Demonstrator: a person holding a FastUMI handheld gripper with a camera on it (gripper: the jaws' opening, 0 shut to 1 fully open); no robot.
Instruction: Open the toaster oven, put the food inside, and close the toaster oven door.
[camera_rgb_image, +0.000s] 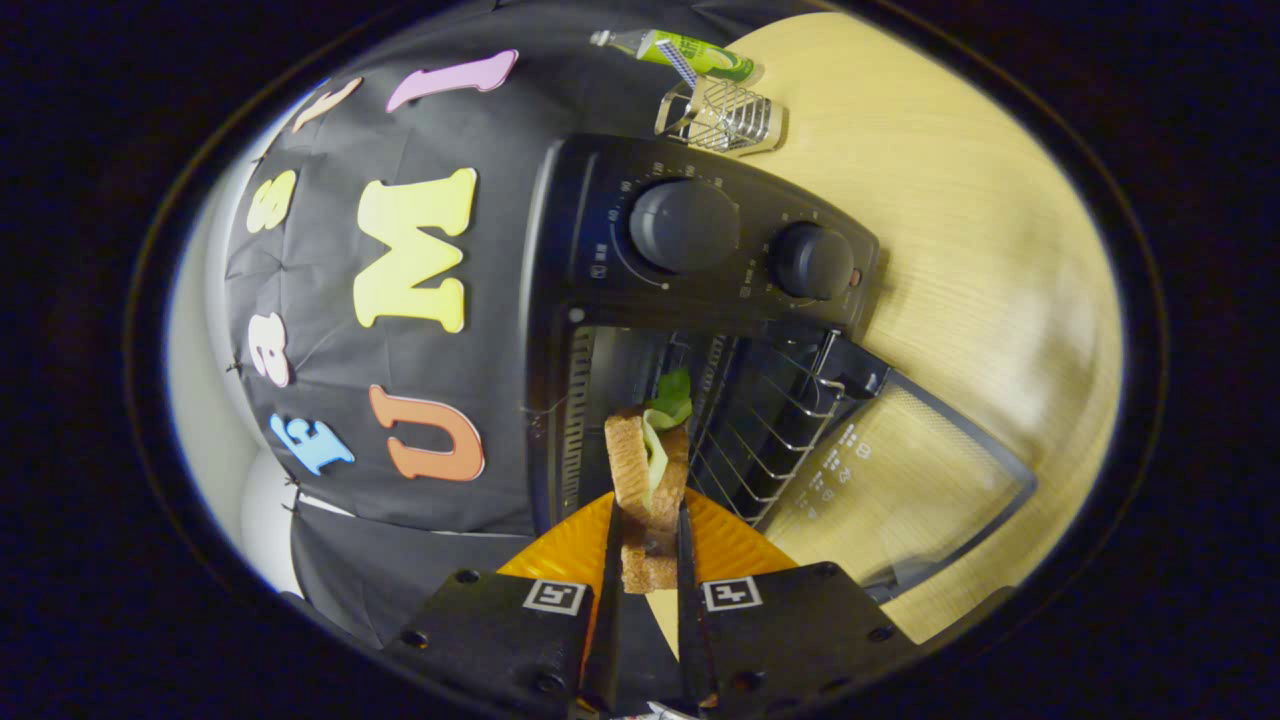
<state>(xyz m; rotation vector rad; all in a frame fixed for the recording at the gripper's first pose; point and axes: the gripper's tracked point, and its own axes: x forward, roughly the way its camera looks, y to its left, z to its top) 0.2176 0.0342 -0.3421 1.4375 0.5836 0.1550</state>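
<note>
Gripper (647, 520): clamped on the sandwich, one finger pressed against each side.
Sandwich (645, 480): held on edge between the fingers, green lettuce poking from its far end, just short of the oven mouth.
Plate (560, 550): orange, beneath the fingers, near side of the oven.
Toaster oven (700, 260): black, rolled in view; door (900, 480) open flat on the wooden table (980, 250); wire rack (770, 430) inside.
Beyond: wire holder (722, 118) and green tube (690, 52).

Sandwich (648, 480), lettuce poking out, stands on edge before the black toaster oven (700, 290), door (900, 480) dropped open.
</note>
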